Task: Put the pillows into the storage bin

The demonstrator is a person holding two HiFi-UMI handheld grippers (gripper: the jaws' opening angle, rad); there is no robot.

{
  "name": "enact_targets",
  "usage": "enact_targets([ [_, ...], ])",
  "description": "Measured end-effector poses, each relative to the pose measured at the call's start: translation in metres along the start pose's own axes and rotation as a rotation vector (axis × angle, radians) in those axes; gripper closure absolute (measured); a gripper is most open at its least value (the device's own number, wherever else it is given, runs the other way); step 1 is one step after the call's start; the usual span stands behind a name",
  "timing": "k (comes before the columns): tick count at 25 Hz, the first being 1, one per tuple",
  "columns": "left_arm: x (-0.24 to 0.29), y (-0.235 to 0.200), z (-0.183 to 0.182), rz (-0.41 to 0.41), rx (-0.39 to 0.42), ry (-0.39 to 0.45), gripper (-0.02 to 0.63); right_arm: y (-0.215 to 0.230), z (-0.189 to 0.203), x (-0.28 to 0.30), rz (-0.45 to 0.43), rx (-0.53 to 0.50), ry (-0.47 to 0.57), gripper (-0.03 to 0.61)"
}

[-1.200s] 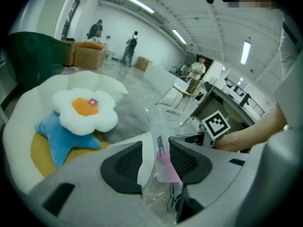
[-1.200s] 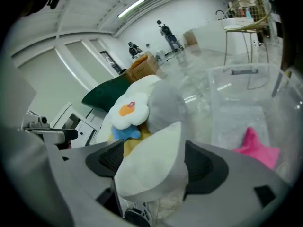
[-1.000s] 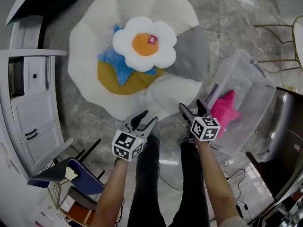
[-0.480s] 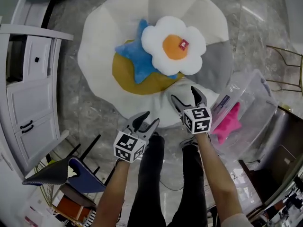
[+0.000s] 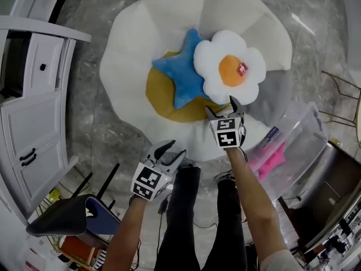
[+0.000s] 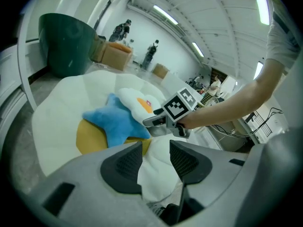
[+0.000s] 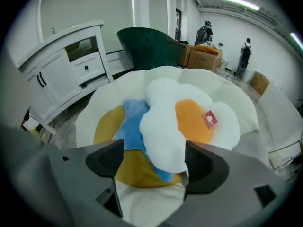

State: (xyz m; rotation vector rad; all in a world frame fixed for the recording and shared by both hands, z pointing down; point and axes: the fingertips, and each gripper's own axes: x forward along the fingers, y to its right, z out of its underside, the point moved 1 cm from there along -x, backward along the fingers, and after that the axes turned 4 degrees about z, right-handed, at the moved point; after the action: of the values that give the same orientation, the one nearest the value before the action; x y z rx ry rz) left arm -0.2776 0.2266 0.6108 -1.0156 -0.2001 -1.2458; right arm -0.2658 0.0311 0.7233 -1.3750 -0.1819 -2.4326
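Soft stuff first. The white flower-shaped plush pillow (image 5: 228, 72) has a fuzzy pile, rounded petals and an orange centre disc with a small red tag (image 5: 242, 68). I see it at 1 o'clock in the head view, lying on top of a blue star-shaped plush pillow (image 5: 179, 75). That one lies on a round mustard cushion (image 5: 161, 97). All three rest on a big white floor cushion sewn in petal-shaped panels (image 5: 169, 21), one panel grey. The floor is glossy grey marble (image 5: 101, 134).

The clear plastic storage bin (image 5: 307, 140) is at 4 o'clock, rigid and see-through. A pink star-shaped plush pillow (image 5: 272, 158) is already inside it.

Right gripper (image 5: 223, 107): jaws apart, tips at the 6 o'clock edge of the flower pillow. In its own view the pillow's lowest petal shows in the gap, pads not pressing on it. I can't tell whether the tips touch the fabric.

Left gripper (image 5: 171, 150): jaws apart, nothing gripped, at 7 o'clock just off the floor cushion's rim. Only white cushion shows through its gap.

Hidden or cut off:
- The flower pillow covers the blue star's right-hand arms.
- Star and flower together cover much of the mustard cushion.
- The person's right forearm and the bin wall hide most of the pink star.
- The white panelled cabinet (image 5: 34, 117) at 9 o'clock is cropped by the frame edge.
- The dark blue chair seat (image 5: 73, 216) at 8 o'clock is only partly visible.
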Motion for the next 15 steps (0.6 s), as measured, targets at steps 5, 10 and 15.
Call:
enact_targets([
  [5, -0.012, -0.04, 0.003, -0.03, -0.063, 0.031, 0.431, 0.006, -0.018, 0.036, 0.065, -0.093, -0.063, 0.179],
  [10, -0.029, -0.068, 0.005, -0.055, -0.078, 0.038, 0.431, 0.014, -0.018, 0.063, 0.106, -0.128, -0.152, 0.187],
  [15, -0.045, -0.092, 0.005, -0.089, -0.096, 0.054, 0.431, 0.022, -0.02, 0.061, 0.139, -0.156, -0.145, 0.363],
])
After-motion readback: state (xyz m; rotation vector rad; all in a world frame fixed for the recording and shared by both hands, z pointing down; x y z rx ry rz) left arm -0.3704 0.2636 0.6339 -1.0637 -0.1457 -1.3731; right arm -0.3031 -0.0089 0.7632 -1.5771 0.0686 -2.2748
